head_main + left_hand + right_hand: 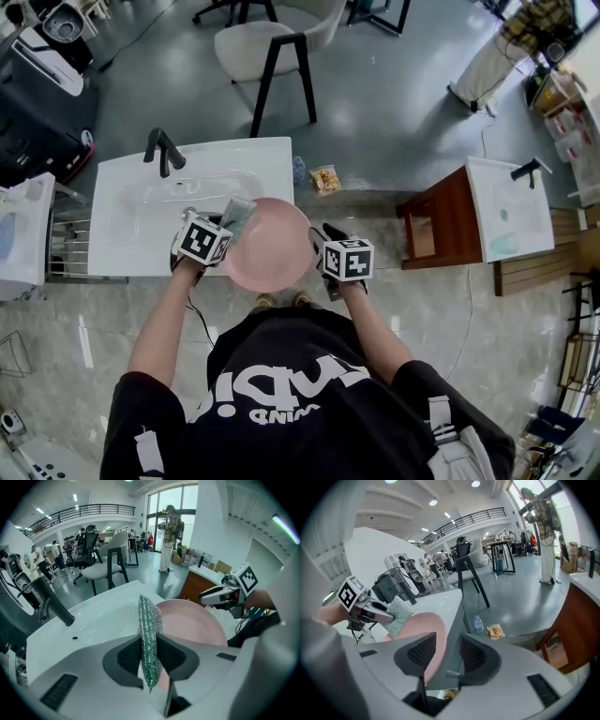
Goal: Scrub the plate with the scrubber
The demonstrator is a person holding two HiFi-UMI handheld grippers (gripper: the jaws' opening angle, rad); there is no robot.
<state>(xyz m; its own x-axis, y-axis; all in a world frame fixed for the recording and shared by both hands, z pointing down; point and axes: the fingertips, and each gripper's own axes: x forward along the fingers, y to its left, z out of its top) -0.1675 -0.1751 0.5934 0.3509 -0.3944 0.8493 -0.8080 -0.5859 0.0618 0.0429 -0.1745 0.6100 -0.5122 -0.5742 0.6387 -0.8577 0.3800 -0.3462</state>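
A round pink plate (272, 253) lies at the front right corner of the white sink counter (122, 234) and overhangs its edge. My left gripper (225, 225) is shut on a green mesh scrubber (237, 214), held upright over the plate's left rim. In the left gripper view the scrubber (150, 634) stands pinched between the jaws, with the plate (197, 623) just beyond. My right gripper (323, 246) is at the plate's right rim. In the right gripper view its jaws stand open (446, 653), with the plate's (424, 625) edge beside the left jaw and not pressed.
A black faucet (162, 150) stands at the sink's back. Behind the sink are a white chair (272, 42), a water bottle (298, 171) and a snack packet (325, 178) on the floor. A brown wooden stand (441, 220) and a second sink (511, 206) are to the right.
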